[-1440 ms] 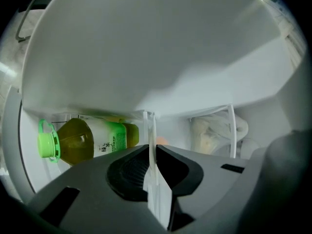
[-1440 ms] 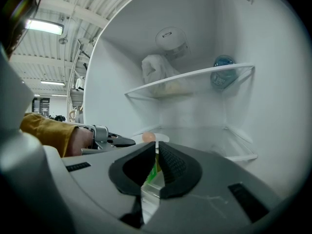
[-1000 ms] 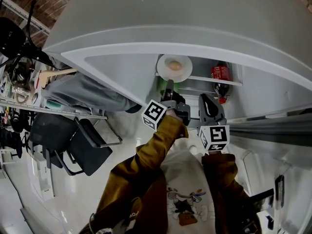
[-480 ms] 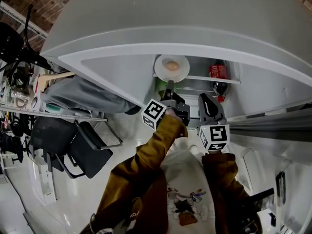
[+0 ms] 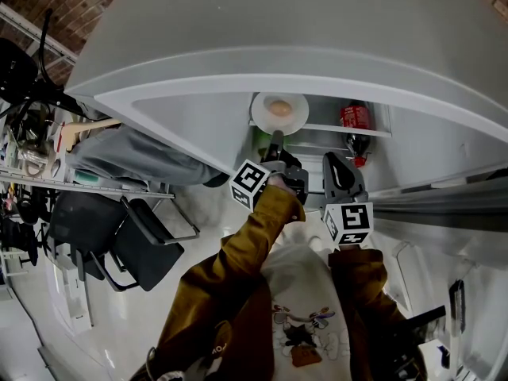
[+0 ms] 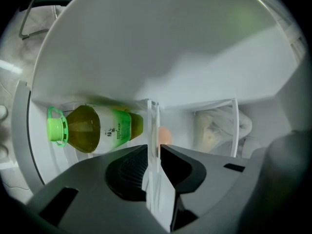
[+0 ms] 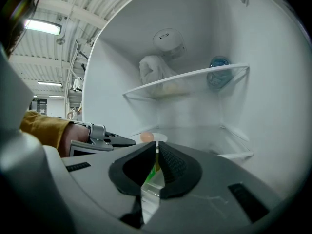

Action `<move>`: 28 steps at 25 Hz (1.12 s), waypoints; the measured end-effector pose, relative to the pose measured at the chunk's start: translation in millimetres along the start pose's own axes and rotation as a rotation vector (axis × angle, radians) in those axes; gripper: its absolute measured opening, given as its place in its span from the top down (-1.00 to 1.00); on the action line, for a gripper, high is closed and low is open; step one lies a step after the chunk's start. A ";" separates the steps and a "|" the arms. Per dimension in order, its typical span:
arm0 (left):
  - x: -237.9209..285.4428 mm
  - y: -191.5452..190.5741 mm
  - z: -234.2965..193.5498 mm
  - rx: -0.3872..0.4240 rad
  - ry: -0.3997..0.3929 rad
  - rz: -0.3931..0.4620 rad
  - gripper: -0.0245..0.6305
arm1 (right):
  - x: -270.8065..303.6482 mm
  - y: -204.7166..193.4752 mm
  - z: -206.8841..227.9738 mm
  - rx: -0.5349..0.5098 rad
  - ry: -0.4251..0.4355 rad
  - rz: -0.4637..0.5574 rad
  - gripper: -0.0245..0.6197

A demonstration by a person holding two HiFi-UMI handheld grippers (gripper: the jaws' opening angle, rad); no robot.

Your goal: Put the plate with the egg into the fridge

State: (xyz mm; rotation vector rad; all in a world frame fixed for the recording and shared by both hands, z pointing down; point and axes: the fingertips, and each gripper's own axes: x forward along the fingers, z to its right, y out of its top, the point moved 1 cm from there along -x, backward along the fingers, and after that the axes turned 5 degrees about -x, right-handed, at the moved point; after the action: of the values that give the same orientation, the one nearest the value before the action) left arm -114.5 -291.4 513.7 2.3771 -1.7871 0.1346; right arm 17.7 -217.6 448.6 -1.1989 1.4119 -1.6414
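The left gripper's (image 6: 153,148) jaws stand slightly apart, with the thin white rim of the plate (image 6: 153,118) running between them. Just past the jaw tips, right of that rim, the egg (image 6: 165,135) sits on the plate inside the fridge (image 7: 122,67). Farther left lies a green-capped bottle (image 6: 92,129). The right gripper's (image 7: 156,147) jaws are almost together and empty, with the plate beyond them.

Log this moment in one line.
plate with egg: on fridge shelf | left gripper: plate rim between jaws | right gripper: shut, empty
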 end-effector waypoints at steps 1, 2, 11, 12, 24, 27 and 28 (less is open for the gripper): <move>-0.1 0.4 -0.9 0.001 0.006 0.000 0.67 | 0.2 -0.1 -0.3 0.000 0.000 -0.001 0.90; -0.2 0.6 -1.7 0.000 0.010 0.001 0.67 | 0.4 -0.1 -0.6 0.000 0.000 -0.002 0.90; 2.2 1.4 5.0 0.009 -0.002 0.013 0.87 | 0.8 0.6 3.6 -0.004 -0.008 -0.001 0.90; 2.4 1.4 5.8 0.011 -0.004 0.014 0.87 | 1.0 0.7 4.4 -0.004 -0.009 0.000 0.90; 12.6 3.1 18.3 0.007 -0.011 0.016 0.87 | 1.8 0.4 9.3 -0.003 -0.013 -0.001 0.90; 14.6 4.1 18.1 0.002 -0.006 0.016 0.87 | 2.9 1.8 9.6 -0.007 -0.011 0.000 0.90; 15.1 4.4 17.8 0.001 -0.005 0.016 0.87 | 3.5 2.2 9.4 -0.009 -0.010 0.000 0.90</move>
State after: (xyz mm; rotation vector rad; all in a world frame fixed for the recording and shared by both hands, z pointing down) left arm -114.9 -310.2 499.1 2.3662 -1.8088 0.1315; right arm 25.0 -224.8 447.2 -1.2103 1.4151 -1.6283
